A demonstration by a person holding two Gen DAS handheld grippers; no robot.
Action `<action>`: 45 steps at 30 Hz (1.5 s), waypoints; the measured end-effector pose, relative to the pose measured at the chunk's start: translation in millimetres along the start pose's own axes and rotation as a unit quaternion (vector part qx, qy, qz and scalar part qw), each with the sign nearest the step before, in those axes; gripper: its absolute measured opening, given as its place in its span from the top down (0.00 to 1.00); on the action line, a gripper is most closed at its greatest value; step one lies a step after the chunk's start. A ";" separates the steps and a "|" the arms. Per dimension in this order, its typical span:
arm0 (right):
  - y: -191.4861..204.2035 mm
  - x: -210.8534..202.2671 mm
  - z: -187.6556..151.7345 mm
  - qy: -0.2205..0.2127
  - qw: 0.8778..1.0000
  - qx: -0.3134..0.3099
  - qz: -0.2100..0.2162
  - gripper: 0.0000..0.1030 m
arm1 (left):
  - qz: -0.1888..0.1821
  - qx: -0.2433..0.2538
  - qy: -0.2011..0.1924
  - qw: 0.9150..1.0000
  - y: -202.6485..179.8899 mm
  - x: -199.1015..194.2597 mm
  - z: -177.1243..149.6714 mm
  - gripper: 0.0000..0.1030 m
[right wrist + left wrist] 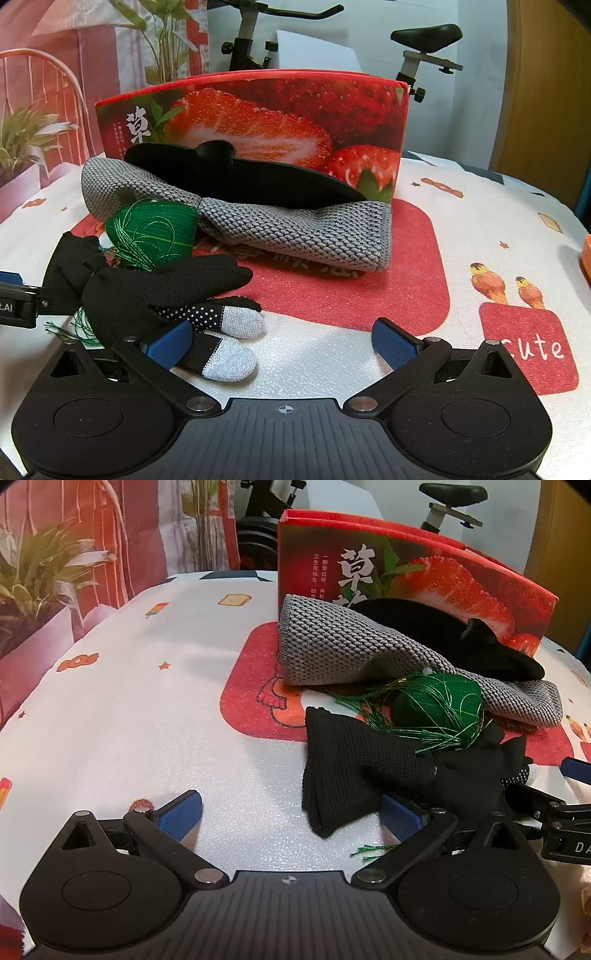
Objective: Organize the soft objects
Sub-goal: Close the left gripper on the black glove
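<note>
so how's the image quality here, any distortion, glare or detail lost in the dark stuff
Left wrist view: fisheye bends the strawberry box top edge, and the black sock is dark but its knit still shows. Right wrist view: same barrel warp, the black insole reads as a flat silhouette, the grey cloth is sharp; no strong glare.

The black glove (pixel 155 295) hides part of the green tassel (pixel 79 328) beneath.

The left gripper (pixel 291 812) spreads wide at the frame's bottom. Right of centre, a black glove (pixel 369 771) lies below a green thread ball (pixel 437 705), grey knitted cloth (pixel 354 646) and strawberry box (pixel 424 572) above.
</note>
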State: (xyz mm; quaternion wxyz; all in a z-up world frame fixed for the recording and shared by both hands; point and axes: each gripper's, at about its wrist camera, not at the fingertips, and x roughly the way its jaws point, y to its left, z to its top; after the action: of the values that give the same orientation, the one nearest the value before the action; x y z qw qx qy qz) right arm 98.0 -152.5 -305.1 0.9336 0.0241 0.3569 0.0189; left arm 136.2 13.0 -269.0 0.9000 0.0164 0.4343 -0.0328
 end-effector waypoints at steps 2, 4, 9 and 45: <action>0.0 -0.1 0.0 0.000 1.000 0.000 0.000 0.00 | -0.013 0.008 0.011 1.000 2.8 0.1 3.7 0.00; 0.1 0.0 0.1 0.000 1.000 0.000 0.000 0.00 | -0.045 0.002 0.016 0.999 11.8 -0.6 8.3 0.00; 0.2 0.0 -0.1 0.000 1.000 0.000 0.000 0.00 | -0.118 -0.036 -0.003 0.992 34.6 -10.2 25.7 0.07; 7.0 -8.6 15.1 0.008 0.997 -0.005 0.072 0.01 | -0.195 -0.044 -0.024 0.979 25.9 -2.3 -2.5 0.58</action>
State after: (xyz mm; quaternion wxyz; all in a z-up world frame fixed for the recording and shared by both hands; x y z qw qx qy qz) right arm 101.6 -146.5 -287.7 0.9271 0.0447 0.3615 0.0885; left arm 134.7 39.1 -268.7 0.8863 -0.1091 0.4084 -0.1892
